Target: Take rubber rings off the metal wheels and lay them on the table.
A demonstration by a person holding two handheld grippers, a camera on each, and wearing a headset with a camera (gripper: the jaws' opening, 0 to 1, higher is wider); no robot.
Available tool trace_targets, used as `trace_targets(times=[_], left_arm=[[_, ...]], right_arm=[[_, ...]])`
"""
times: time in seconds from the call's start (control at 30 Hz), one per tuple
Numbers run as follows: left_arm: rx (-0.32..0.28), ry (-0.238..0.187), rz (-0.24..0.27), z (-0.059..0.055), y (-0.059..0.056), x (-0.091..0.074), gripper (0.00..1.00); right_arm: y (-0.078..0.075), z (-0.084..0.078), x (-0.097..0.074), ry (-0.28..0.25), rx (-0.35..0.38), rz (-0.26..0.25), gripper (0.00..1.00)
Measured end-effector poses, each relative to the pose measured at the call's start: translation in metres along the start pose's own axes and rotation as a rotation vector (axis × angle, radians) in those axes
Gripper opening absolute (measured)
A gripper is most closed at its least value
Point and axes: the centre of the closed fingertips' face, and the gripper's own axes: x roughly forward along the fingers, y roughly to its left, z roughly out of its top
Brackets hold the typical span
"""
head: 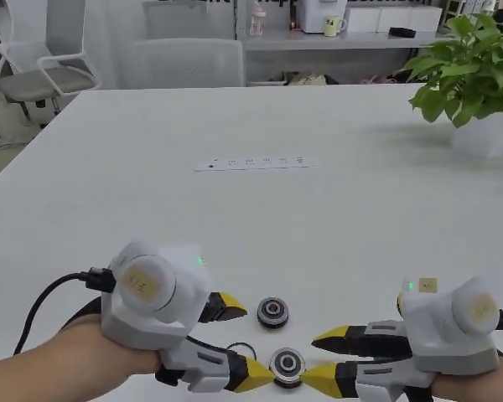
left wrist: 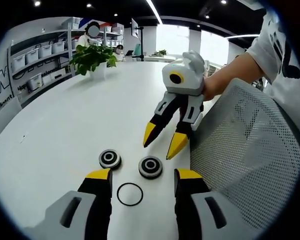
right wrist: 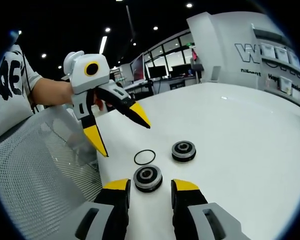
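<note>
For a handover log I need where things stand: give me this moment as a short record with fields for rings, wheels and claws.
rings off: one rubber ring, flat on the table
wheels: near wheel and far wheel, both flat, apart
left claw: open, empty, rubber ring between its jaws
right claw: open, empty, near wheel just ahead of its jaws
rings on wheels: cannot tell

Loose ring just left of the near wheel is half tucked behind the lower jaw of the left gripper. Can't tell if that wheel has rubber on it, it's too small. The plant far beyond it is clipped at the edge.
</note>
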Motion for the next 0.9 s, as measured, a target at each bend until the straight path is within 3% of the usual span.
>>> trace_targets(times=[0.9], left_arm=[[-0.009, 0.028, -0.065, -0.007, -0.013, 0.028, 0.33]], right_arm=[[0.004, -0.01, 0.008, 0.01, -0.01, 0.007, 0.35]])
